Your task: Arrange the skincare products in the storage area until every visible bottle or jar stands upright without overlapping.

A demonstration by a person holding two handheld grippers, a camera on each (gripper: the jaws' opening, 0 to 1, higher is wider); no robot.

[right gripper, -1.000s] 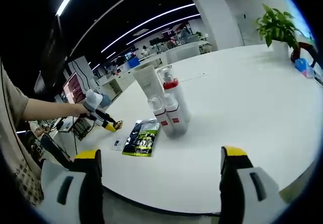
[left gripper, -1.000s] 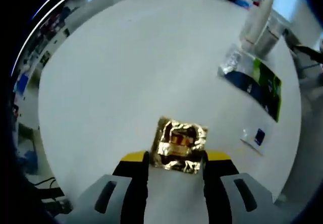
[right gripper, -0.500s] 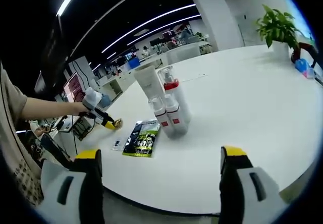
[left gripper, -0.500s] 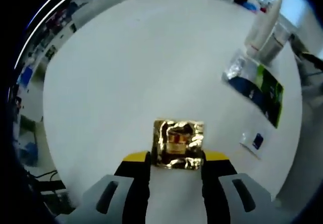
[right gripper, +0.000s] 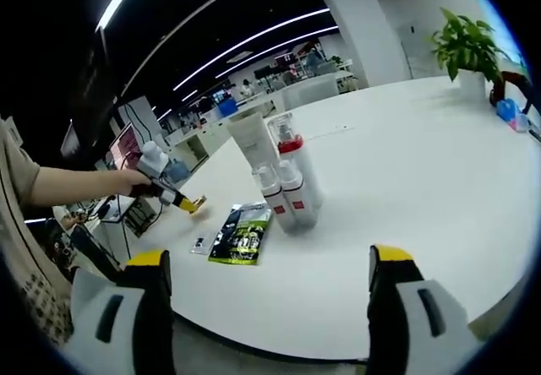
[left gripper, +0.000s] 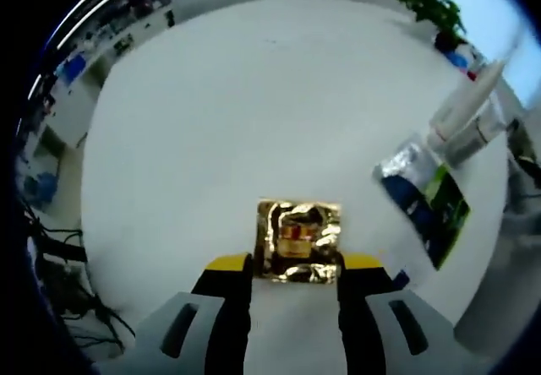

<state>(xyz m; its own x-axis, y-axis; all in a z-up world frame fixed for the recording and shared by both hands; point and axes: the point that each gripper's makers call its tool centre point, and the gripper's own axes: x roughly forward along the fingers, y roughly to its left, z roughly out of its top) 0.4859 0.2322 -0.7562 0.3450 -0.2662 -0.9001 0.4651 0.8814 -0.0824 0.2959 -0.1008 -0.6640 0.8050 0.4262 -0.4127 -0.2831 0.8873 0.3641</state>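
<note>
A crinkled gold sachet [left gripper: 298,241] is pinched by the left gripper [left gripper: 292,267] above the white table [left gripper: 220,122]. The right gripper [right gripper: 269,284] is held spread; bottles [right gripper: 287,181] are stood upright together.

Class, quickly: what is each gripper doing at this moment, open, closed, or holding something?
Left gripper: closed on the gold foil sachet, held between its fingers.
Right gripper: open, nothing between its fingers, above the white table.
</note>
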